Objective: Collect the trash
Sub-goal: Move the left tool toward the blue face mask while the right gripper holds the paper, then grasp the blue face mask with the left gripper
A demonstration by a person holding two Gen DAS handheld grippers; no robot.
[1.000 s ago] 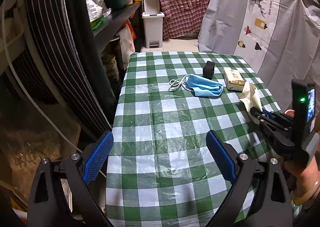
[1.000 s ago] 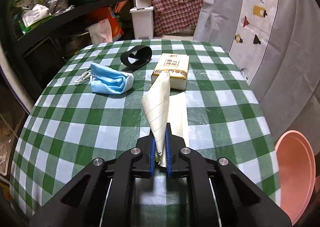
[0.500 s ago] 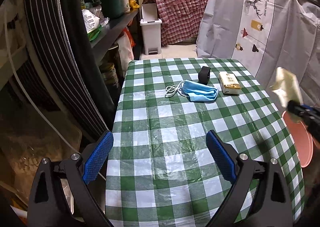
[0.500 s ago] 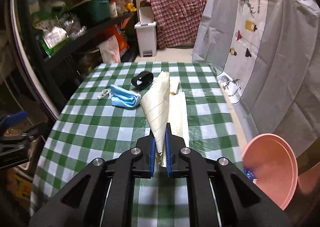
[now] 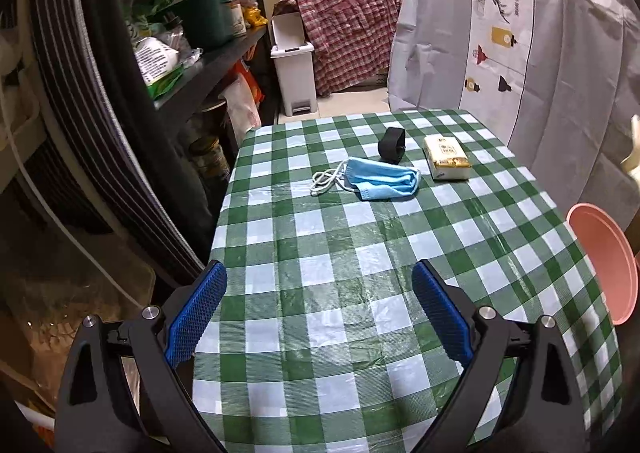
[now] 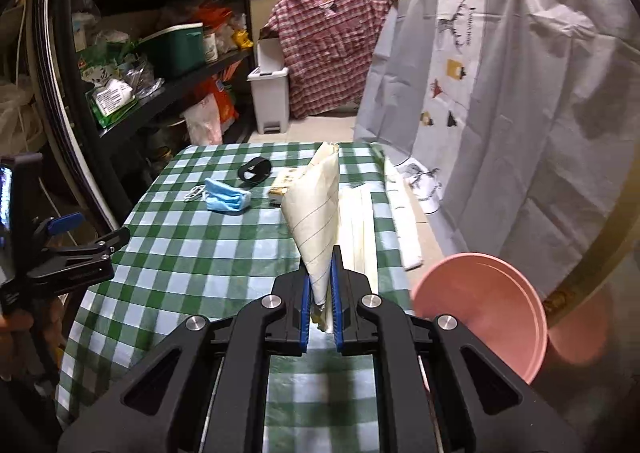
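One piece of trash, a cream paper wrapper (image 6: pixel 316 221) folded into a cone, is standing upright between the blue pads of the right gripper (image 6: pixel 320 309), which is clenching its lower end above the near right part of the bench (image 6: pixel 192 261). Just right of the gripper, a pink bin (image 6: pixel 484 313) is sitting beside the bench edge with its mouth facing the camera. On the green checked cloth farther back, a blue face mask (image 5: pixel 380 182) is lying with its white loops spread to the left, a black band (image 5: pixel 392 145) is resting just behind it, and a tissue pack (image 5: pixel 446 156) is lying to its right. The left gripper (image 5: pixel 320 337) is hovering over the near end of the bench, its pads (image 5: pixel 196 319) spread wide and gripping nothing.
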